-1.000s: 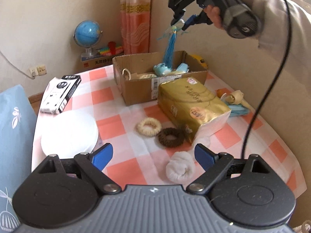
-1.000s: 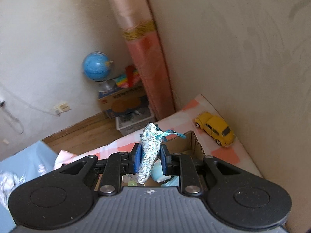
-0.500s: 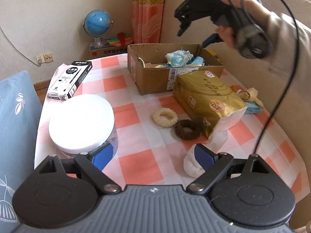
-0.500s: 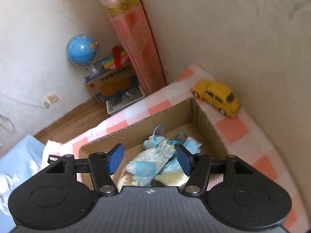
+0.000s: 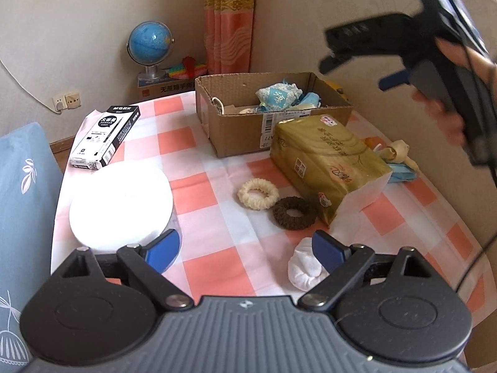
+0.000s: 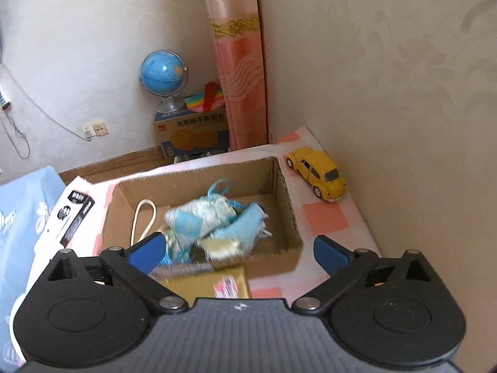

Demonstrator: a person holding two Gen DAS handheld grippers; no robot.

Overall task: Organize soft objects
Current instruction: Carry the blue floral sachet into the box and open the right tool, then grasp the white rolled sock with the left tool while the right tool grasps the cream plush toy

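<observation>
A cardboard box [image 5: 242,136] [image 6: 198,183] stands at the back of the checked table. Inside it lies a blue-and-white pouch [image 5: 278,94] [image 6: 198,217] among other soft items. My right gripper [image 6: 239,253] [image 5: 355,74] hovers above the box's near side, its jaws opening wide with nothing between them. On the cloth lie a cream scrunchie [image 5: 258,193], a brown scrunchie [image 5: 294,213] and a rolled white sock [image 5: 306,269]. My left gripper [image 5: 247,250] is open above the table's near part, its right finger just over the sock.
A gold tissue pack [image 5: 326,158] lies in front of the box, more soft items [image 5: 397,158] behind it. A white round lid [image 5: 121,205] and a black carton [image 5: 105,136] sit left. A yellow toy car [image 6: 318,174] stands by the wall.
The right gripper opened and let go of the pouch, which dropped into the box; that gripper then drew back towards the near side. The left view shifted only a little.
</observation>
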